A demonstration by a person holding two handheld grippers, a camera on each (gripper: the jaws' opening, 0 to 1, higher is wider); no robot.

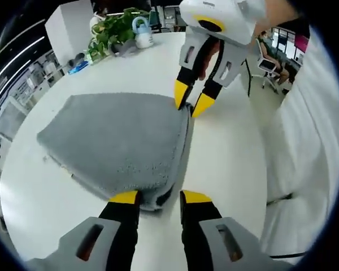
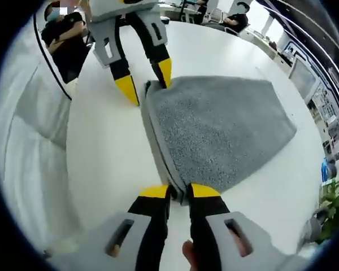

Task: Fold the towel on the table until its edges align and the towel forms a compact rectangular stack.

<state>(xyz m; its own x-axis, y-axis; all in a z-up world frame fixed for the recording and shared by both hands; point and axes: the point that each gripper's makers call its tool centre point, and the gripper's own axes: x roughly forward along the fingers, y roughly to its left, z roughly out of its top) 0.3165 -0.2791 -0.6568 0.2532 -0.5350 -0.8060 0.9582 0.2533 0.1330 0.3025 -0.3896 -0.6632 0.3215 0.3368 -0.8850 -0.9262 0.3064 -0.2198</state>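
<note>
A grey towel (image 1: pixel 118 141) lies folded double on the white round table (image 1: pixel 226 164), its stacked edges running between the two grippers. My left gripper (image 1: pixel 160 197) is open, its jaws standing either side of the towel's near corner (image 1: pixel 152 200), with a gap at the right jaw. From the right gripper view the left gripper (image 2: pixel 146 81) has one fingertip (image 2: pixel 165 72) at that corner. My right gripper (image 2: pixel 179 191) is shut on the towel's (image 2: pixel 214 130) other corner, and in the left gripper view the right gripper (image 1: pixel 191 103) pinches that corner against the table.
At the table's far edge stand a green plant (image 1: pixel 110 31) and a light blue watering can (image 1: pixel 142 33). The plant (image 2: pixel 334 203) also sits near the table rim. A person in white (image 1: pixel 311 141) stands close to the table, and others sit at desks behind.
</note>
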